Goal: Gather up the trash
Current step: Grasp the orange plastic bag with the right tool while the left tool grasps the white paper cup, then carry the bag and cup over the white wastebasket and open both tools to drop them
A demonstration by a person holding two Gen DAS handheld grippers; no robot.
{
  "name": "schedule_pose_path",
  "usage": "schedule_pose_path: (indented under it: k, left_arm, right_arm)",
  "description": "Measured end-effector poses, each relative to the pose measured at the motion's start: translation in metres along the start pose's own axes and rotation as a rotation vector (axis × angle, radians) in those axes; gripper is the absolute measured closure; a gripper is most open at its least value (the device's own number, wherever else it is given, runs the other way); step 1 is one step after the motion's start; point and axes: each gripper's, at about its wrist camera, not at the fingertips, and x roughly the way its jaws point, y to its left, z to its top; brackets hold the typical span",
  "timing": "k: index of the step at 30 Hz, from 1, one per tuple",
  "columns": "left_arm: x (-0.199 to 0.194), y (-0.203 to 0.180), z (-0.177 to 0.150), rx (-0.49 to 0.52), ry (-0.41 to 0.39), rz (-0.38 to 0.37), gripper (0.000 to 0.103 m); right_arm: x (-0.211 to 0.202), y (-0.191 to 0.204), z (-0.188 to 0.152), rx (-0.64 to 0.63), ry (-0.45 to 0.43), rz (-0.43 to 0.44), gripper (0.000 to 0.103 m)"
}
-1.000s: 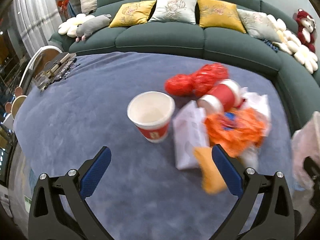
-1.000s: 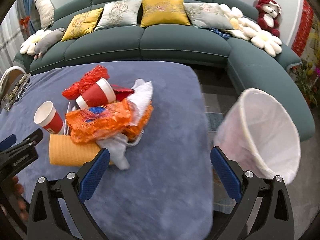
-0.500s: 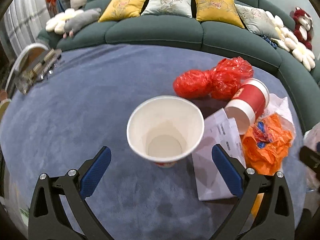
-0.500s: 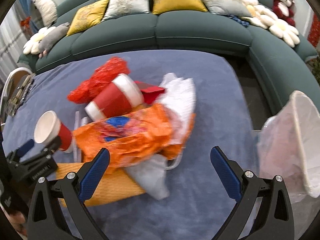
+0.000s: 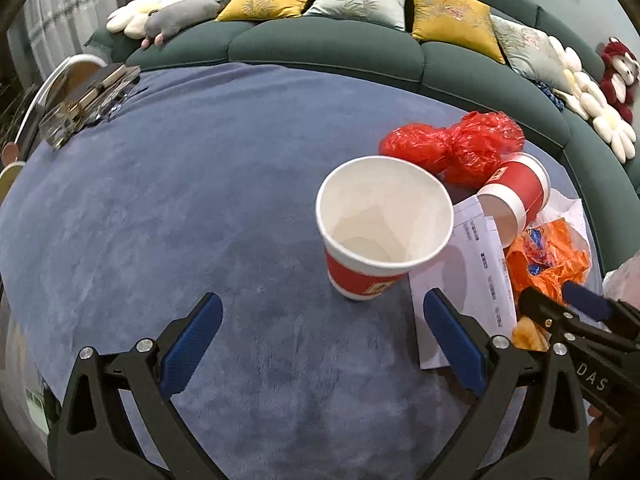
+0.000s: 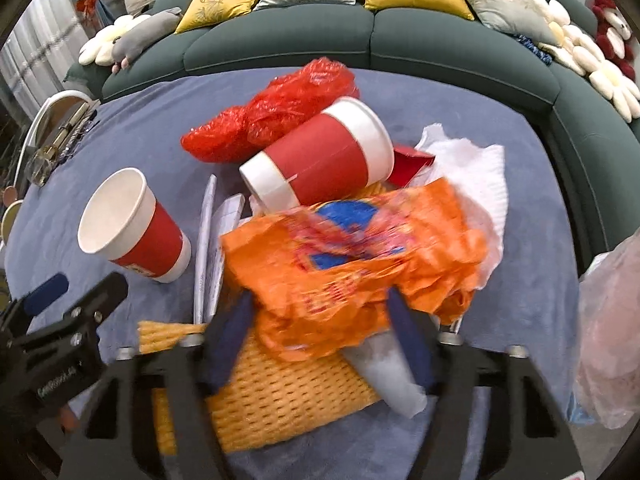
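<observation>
Left wrist view: the left gripper [image 5: 320, 332] was released, jaws wide apart, just short of the upright red-and-white paper cup [image 5: 382, 228] on the blue-carpeted worktop [image 5: 180, 200].

Right wrist view: the right gripper [image 6: 320, 332] was half-closed around the crumpled orange plastic bag [image 6: 352, 252]; a firm grasp could not be confirmed.

Left gripper [image 5: 320, 324] spread wide, nothing between its blue pads. Upright paper cup [image 5: 382, 226], red band, white inside, stands just ahead on the blue cloth [image 5: 160, 200]. White printed paper [image 5: 468, 276] beside the cup. Past it: a cup on its side [image 5: 514, 194], red plastic bag [image 5: 452, 146], orange wrapper [image 5: 548, 260]. Right gripper [image 5: 572, 308] enters at the right edge. Green sofa [image 5: 320, 44] behind.
</observation>
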Motion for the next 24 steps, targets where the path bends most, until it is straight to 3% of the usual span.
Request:
schedule_pose_path:
  k: [1,5,16,17,19,21,24]
  left_arm:
    - [0.001,-0.002,0.002,0.01,-0.005,-0.009,0.007]
    - [0.008,-0.008,0.009,0.027,-0.023,-0.034,0.007]
    - [0.029,-0.014,0.027,0.012,-0.055,-0.049,0.007]
    - [0.029,-0.014,0.028,0.017,-0.062,-0.046,0.009]
    - [0.029,-0.015,0.03,0.032,-0.067,-0.062,0.023]
    - [0.03,-0.016,0.031,0.044,-0.047,-0.075,0.043]
    - [0.025,-0.016,0.031,0.038,-0.052,-0.07,0.043]
  right_arm:
    - [0.0,-0.001,-0.001,0.004,0.007,0.003,0.063]
    - [-0.01,-0.008,-0.006,0.002,-0.021,0.018,0.069]
    - [-0.036,-0.024,-0.008,0.033,-0.051,0.035,0.074]
    - [-0.038,-0.024,-0.007,0.031,-0.055,0.036,0.074]
    - [-0.042,-0.024,-0.005,0.03,-0.063,0.041,0.075]
    - [-0.047,-0.023,-0.003,0.029,-0.077,0.047,0.075]
    - [-0.057,-0.023,0.0,0.026,-0.101,0.056,0.076]
